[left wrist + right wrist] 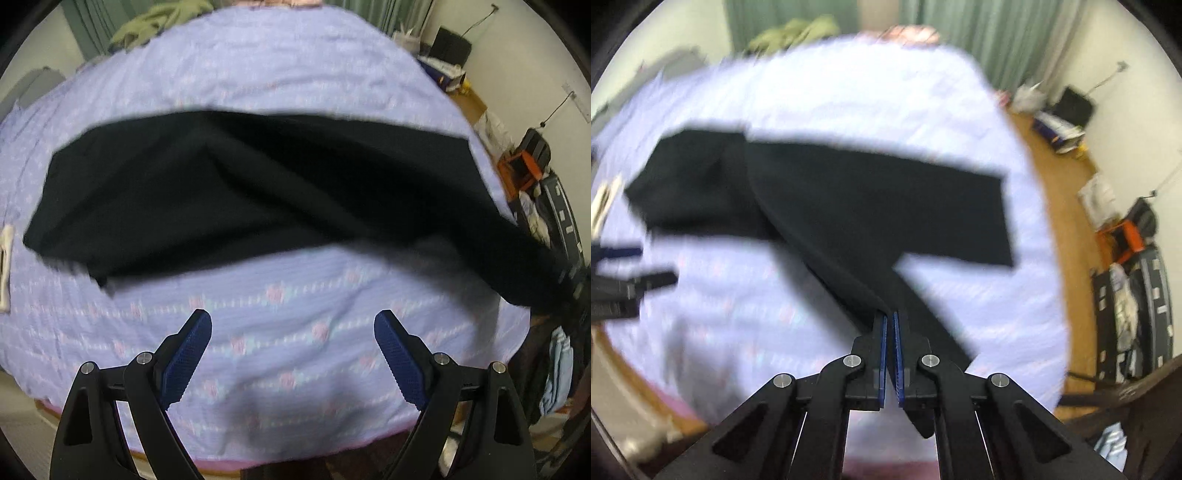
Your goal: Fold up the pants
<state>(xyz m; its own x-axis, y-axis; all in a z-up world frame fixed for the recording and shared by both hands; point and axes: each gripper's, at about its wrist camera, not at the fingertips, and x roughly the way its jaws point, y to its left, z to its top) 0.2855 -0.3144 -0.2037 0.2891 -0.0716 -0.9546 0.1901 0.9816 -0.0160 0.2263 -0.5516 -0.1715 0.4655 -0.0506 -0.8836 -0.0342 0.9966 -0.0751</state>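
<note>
Black pants [258,192] lie crosswise on the lilac quilted bedspread [295,354] in the left wrist view, one end trailing off toward the right edge; we see the left gripper [293,325] spread wide above bare quilt, holding nothing and touching nothing; we judge it should next take the near hem so both corners travel together. Right wrist view: the right gripper [888,318] is pinched closed on a lifted end of the pants [871,206], cloth running taut from its tips to the bed; we would carry that end low and level, keeping edges aligned; blur hides finer creases.
</note>
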